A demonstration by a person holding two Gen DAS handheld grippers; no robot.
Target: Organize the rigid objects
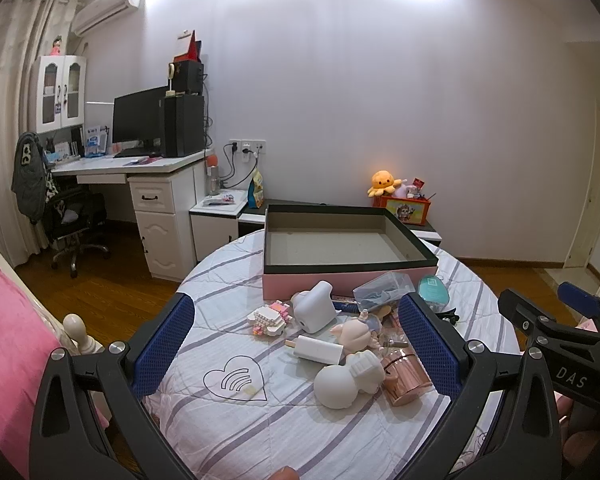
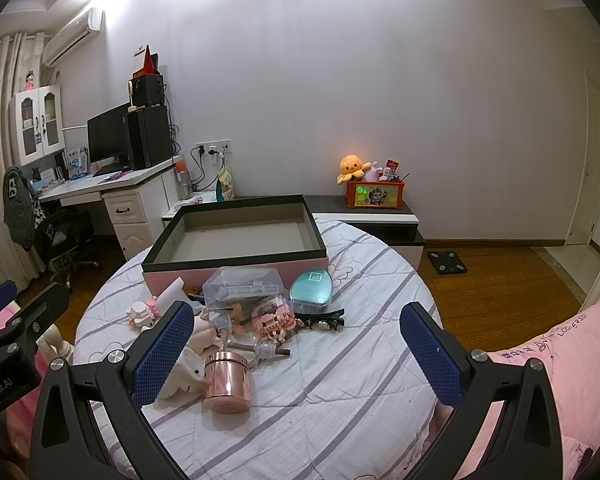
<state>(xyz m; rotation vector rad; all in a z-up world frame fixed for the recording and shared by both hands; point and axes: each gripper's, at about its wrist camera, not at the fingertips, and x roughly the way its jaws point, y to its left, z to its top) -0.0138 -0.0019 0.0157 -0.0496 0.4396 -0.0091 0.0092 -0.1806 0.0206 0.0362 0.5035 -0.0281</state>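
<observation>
Rigid objects (image 1: 340,344) sit heaped on the striped bedspread (image 1: 236,432), just before the empty pink box (image 1: 340,248). Left gripper (image 1: 296,348) and right gripper (image 2: 296,356) both hover spread wide, empty. Best take the rose-gold jar (image 2: 226,380) squarely first. "DAS" reads on the right gripper's body.

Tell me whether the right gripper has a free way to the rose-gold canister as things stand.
Probably yes. The right gripper is open and empty, and the rose-gold canister stands upright just inside its left finger. Only the white toy crowds the canister's left side; its top and right side look free.
</observation>
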